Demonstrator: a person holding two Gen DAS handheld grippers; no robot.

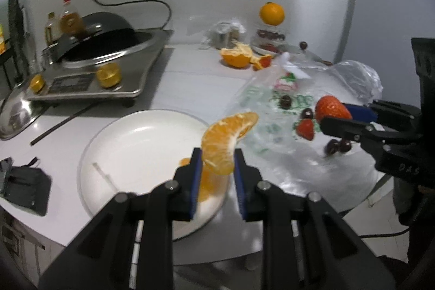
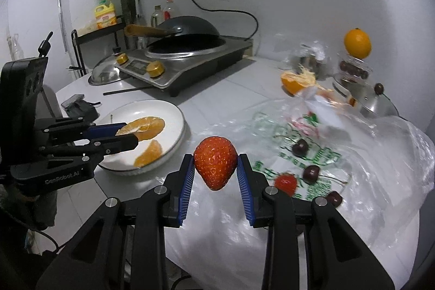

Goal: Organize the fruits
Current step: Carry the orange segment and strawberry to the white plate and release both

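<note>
My left gripper is shut on a peeled orange segment and holds it above the near right rim of the white plate. In the right wrist view the left gripper and its segment hang over the plate, where another segment lies. My right gripper is shut on a big strawberry, held above the plastic bag. The left wrist view shows this strawberry too. A small strawberry and three cherries lie on the bag.
An induction cooker with a dark wok stands at the back left. A half-peeled orange, a whole orange on a jar, and a steel lid are at the back right. A black pouch lies left of the plate.
</note>
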